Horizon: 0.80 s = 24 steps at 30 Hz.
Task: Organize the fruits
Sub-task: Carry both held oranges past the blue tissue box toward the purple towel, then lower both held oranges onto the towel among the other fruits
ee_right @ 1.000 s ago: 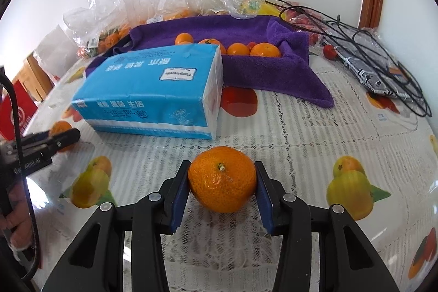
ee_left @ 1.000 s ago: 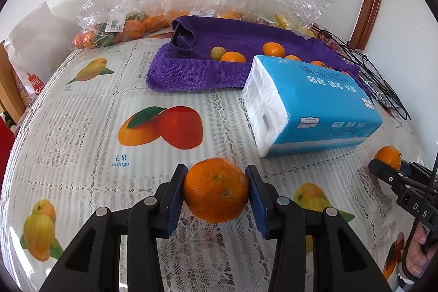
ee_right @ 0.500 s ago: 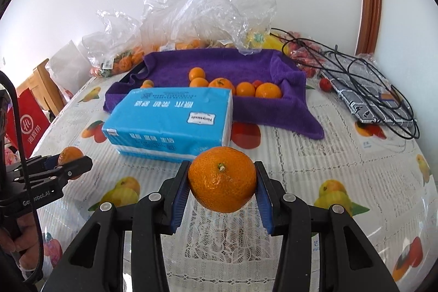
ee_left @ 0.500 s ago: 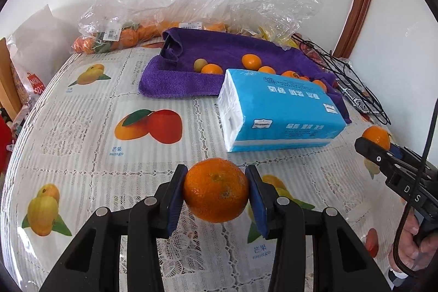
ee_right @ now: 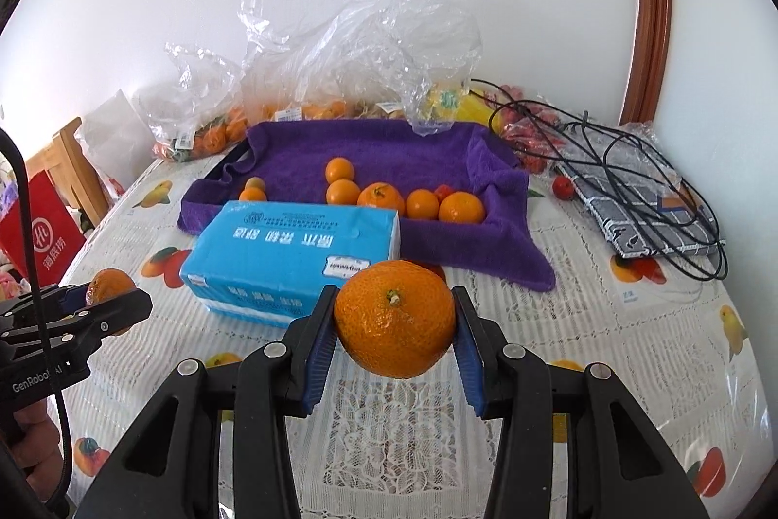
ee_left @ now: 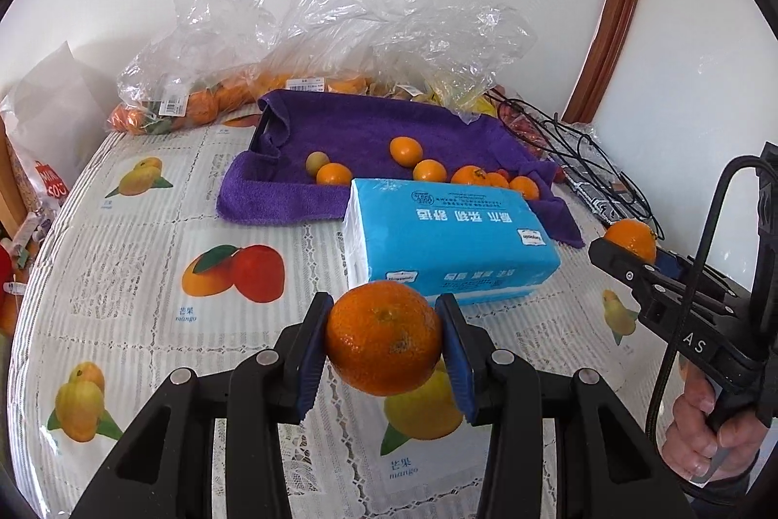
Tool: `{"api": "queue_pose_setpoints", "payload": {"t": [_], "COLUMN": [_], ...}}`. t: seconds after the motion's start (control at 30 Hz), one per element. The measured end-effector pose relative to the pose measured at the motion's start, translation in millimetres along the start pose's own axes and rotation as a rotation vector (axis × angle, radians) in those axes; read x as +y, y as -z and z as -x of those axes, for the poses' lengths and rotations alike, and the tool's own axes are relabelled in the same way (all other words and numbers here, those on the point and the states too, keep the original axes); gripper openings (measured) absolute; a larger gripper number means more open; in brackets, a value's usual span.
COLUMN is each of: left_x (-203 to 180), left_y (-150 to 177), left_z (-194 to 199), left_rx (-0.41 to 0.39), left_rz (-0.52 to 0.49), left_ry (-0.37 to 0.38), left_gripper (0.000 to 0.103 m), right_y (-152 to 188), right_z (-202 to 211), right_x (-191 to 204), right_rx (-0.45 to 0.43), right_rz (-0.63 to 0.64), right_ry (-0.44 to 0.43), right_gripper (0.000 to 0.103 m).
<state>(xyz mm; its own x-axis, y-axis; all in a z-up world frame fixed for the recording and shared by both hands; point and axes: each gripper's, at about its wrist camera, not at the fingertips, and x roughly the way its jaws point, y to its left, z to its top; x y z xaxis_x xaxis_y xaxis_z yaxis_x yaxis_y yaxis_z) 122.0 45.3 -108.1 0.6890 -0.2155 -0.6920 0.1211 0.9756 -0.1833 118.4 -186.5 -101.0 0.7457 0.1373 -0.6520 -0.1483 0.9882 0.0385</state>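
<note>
In the left wrist view, my left hand-held gripper (ee_left: pixel 384 336) is clamped on a mandarin (ee_left: pixel 383 336); it has risen off the desk (ee_left: pixel 146 276) since a second ago, so the carry to the purple towel (ee_left: pixel 360 130) beyond the blue tissue pack (ee_left: pixel 447 241) can begin. This view alone shows the hand (ee_left: pixel 705 431) gripping the right tool.

In the right wrist view, my right hand-held gripper (ee_right: pixel 395 319) pinches a second mandarin (ee_right: pixel 395 318), lifted likewise. Only here are the cables (ee_right: pixel 632 159) right of the tissue pack plain.

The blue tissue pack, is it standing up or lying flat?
Lying flat. The blue tissue pack rests on its broad side on the tablecloth, printed face up.
</note>
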Motion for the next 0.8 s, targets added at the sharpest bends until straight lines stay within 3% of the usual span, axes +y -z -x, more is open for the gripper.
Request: {"api": "queue_pose_setpoints", "payload": {"t": [0.8], "left_x": [3], "left_y": [-61], "left_z": [-35], "left_rx": [-0.051], "left_rz": [0.013], "left_ry": [-0.033], "left_gripper": [0.041], "right_y": [-54], "right_z": [-37], "right_x": [-3], "right_rx": [-0.045], "right_rz": [0.007], "right_ry": [-0.005], "right_gripper": [0.044]}}
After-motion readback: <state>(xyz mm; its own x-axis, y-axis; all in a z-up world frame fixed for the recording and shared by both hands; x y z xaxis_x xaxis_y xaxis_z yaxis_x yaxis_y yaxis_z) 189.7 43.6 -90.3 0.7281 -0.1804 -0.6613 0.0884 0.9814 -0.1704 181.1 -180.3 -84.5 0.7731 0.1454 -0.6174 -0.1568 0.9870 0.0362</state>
